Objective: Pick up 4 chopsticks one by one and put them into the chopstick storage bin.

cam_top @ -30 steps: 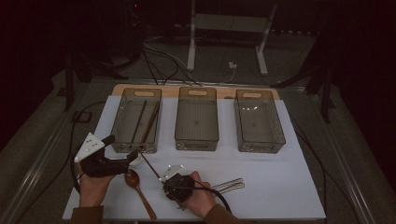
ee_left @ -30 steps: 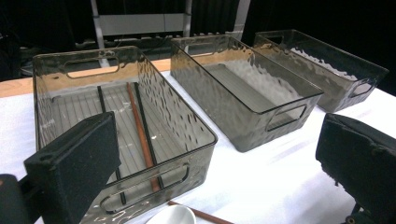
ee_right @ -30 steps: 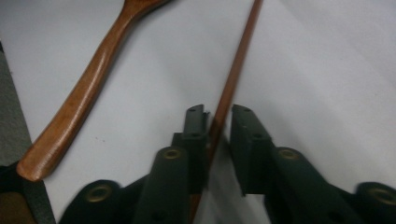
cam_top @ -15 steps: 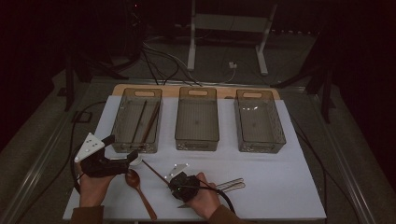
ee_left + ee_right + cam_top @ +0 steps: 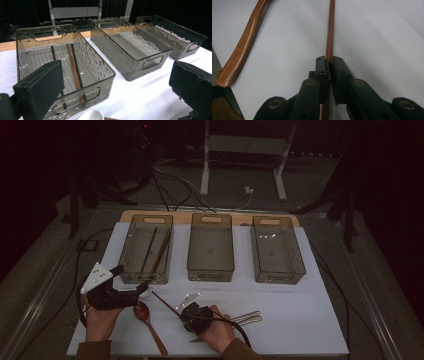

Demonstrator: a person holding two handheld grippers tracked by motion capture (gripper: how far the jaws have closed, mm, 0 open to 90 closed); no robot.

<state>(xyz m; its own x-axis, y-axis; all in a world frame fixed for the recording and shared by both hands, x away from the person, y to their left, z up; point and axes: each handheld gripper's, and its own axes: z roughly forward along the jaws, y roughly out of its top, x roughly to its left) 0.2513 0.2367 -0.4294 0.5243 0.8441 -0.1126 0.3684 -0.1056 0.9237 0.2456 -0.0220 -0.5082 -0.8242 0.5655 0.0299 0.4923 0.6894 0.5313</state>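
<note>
My right gripper (image 5: 329, 62) is shut on the near end of a brown chopstick (image 5: 330, 30) that lies on the white table cover; the high view shows that gripper (image 5: 185, 314) low at the front centre, with the chopstick (image 5: 165, 302) running up-left from it. A wooden spoon (image 5: 146, 315) lies just left of it, and its handle (image 5: 242, 47) shows in the right gripper view. My left gripper (image 5: 131, 279) stands open at the front left with nothing between its pads (image 5: 40, 82). It faces the left bin (image 5: 100, 65), which holds black chopsticks and a brown one (image 5: 73, 67).
Three clear bins stand in a row: left (image 5: 131, 270), middle (image 5: 210, 270), right (image 5: 277, 272). Metal cutlery (image 5: 246, 318) lies right of my right hand. A small white object (image 5: 145, 291) sits by the left gripper. The table's front edge is close below both hands.
The right gripper has shifted very slightly at the chopstick's near end. The left hand and the other objects have kept still.
</note>
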